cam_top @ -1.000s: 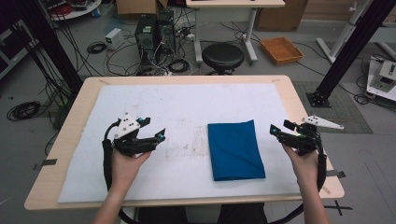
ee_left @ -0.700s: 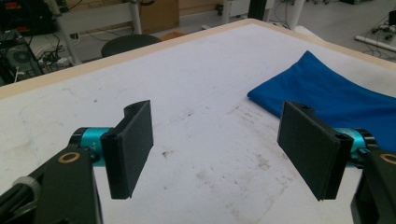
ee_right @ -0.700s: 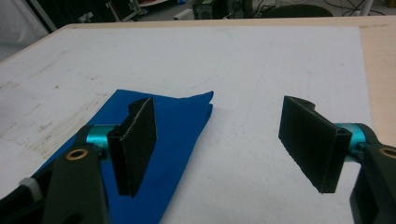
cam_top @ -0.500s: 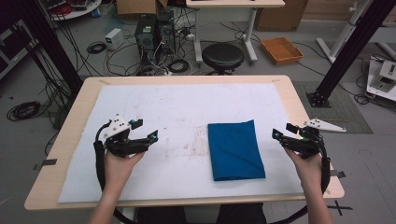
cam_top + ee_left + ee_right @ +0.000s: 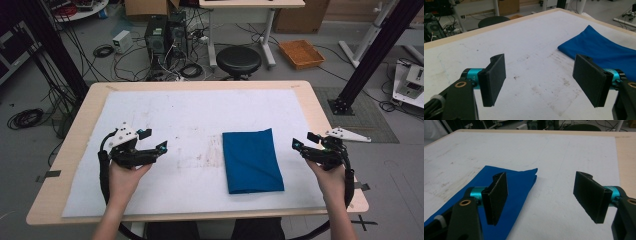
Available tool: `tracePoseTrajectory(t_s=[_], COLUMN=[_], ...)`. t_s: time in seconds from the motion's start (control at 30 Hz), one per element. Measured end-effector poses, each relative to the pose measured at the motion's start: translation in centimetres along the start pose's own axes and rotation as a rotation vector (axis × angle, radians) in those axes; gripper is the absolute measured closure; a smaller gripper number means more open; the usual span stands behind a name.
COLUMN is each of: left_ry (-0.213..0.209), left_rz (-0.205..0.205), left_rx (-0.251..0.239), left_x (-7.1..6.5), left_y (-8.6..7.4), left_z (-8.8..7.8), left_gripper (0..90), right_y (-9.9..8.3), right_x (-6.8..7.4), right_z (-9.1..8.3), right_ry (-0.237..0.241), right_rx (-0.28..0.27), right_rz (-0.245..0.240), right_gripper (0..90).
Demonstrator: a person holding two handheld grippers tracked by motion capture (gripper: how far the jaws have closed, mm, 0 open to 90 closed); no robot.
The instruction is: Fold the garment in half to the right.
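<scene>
High view: blue cloth (image 5: 252,161) between both claws.

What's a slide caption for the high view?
Folded blue cloth on white mat, flanked by open left tool and right tool.

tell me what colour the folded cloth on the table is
Solid blue; the folded cloth shows best in the high view.

Even, soft overhead light is cast, with only faint shadows thrown on the white-covered wooden counter (image 5: 200,110). Slight softness and compression blocking are seen throughout; the background beyond is rendered blurred.
</scene>
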State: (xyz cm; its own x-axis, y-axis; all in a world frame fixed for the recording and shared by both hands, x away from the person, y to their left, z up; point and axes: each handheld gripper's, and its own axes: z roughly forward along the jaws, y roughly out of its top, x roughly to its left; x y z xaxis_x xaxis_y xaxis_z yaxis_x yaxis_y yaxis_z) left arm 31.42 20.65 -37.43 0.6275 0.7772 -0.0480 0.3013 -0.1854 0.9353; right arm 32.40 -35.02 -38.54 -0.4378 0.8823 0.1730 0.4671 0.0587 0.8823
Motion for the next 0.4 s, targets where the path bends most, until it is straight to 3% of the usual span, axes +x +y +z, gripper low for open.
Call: tracePoseTrajectory(t_s=[0.4], left_ry=[0.000], left_rz=[0.003], left_rx=[0.008], left_x=[-0.16], left_y=[0.13], left_z=[0.27], left_gripper=[26.7], right_y=[0.07], right_x=[-0.10], right_z=[-0.53], right_ry=[-0.009], right_rx=[-0.009], right_rz=[-0.003], right_gripper=[27.7])
